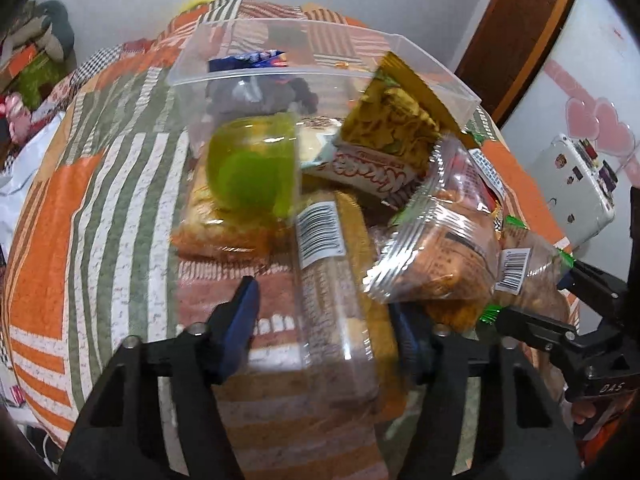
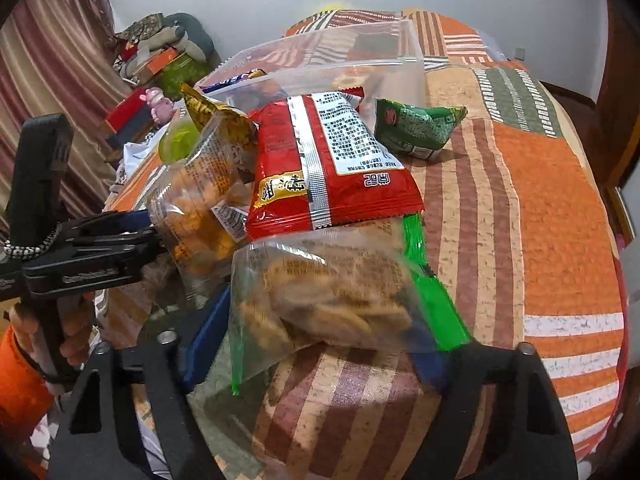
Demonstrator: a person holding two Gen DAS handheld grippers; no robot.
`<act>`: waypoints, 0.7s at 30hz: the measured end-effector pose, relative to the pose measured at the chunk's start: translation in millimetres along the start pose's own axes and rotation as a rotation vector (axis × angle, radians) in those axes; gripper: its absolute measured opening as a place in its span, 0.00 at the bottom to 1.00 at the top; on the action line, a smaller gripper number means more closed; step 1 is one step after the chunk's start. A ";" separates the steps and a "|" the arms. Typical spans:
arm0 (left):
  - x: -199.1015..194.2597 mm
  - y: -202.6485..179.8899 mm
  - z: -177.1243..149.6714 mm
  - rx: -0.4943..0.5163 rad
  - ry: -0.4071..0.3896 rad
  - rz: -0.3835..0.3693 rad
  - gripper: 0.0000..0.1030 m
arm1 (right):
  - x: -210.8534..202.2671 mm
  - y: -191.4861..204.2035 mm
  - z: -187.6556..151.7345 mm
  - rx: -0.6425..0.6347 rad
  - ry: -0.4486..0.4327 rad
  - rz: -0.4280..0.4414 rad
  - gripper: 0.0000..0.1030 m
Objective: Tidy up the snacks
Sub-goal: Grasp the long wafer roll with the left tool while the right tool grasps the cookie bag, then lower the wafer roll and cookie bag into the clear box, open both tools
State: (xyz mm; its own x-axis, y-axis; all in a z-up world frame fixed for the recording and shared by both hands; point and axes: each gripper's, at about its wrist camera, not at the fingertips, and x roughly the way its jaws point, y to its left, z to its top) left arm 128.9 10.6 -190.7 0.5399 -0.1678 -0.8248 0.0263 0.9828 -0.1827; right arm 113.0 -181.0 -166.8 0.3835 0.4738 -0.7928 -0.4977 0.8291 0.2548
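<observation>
A clear plastic bin [image 1: 320, 76] stands on the patchwork bed and holds a few snacks; it also shows in the right wrist view [image 2: 400, 60]. A pile of snack packs lies in front of it. My left gripper [image 1: 324, 316] is open, its blue fingers [image 1: 240, 320] on either side of a long clear pack with a barcode [image 1: 332, 280]. My right gripper [image 2: 320, 328] stands around a clear green-edged cracker bag [image 2: 332, 296], jaws wide; it also shows in the left wrist view [image 1: 532, 304]. A red pack [image 2: 320, 168] lies just beyond.
A green jelly cup [image 1: 252, 168], a yellow chip bag [image 1: 392, 120] and a clear orange-snack pack [image 1: 436, 252] lie in the pile. A green packet [image 2: 420, 128] lies apart beside the bin. Clutter and boxes [image 2: 152, 68] sit left of the bed. A white appliance [image 1: 580, 184] stands at the right.
</observation>
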 end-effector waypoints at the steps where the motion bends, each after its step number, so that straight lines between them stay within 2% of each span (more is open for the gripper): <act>1: 0.7 -2.0 0.2 0.007 -0.004 -0.001 0.45 | -0.4 -3.1 -0.4 0.002 -0.001 0.001 0.67; 2: 1.2 -4.3 0.0 0.016 -0.006 -0.003 0.38 | -2.1 -4.3 -1.5 0.006 -0.004 0.004 0.65; 5: -1.2 -7.6 -2.3 0.040 -0.013 0.008 0.37 | -4.7 -7.0 -0.9 0.007 -0.010 0.002 0.60; 10: -17.6 -4.8 -7.2 0.050 -0.018 -0.006 0.35 | -17.1 -4.8 -1.0 -0.001 -0.041 0.000 0.60; 21: -68.2 -10.1 -9.6 0.093 -0.105 -0.002 0.35 | -40.6 1.8 10.0 -0.004 -0.123 0.013 0.59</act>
State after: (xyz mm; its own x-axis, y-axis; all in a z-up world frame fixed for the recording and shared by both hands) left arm 83.8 11.4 -137.8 0.6247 -0.1659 -0.7631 0.1031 0.9861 -0.1300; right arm 104.3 -195.8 -128.5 0.4696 0.5177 -0.7151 -0.5060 0.8216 0.2625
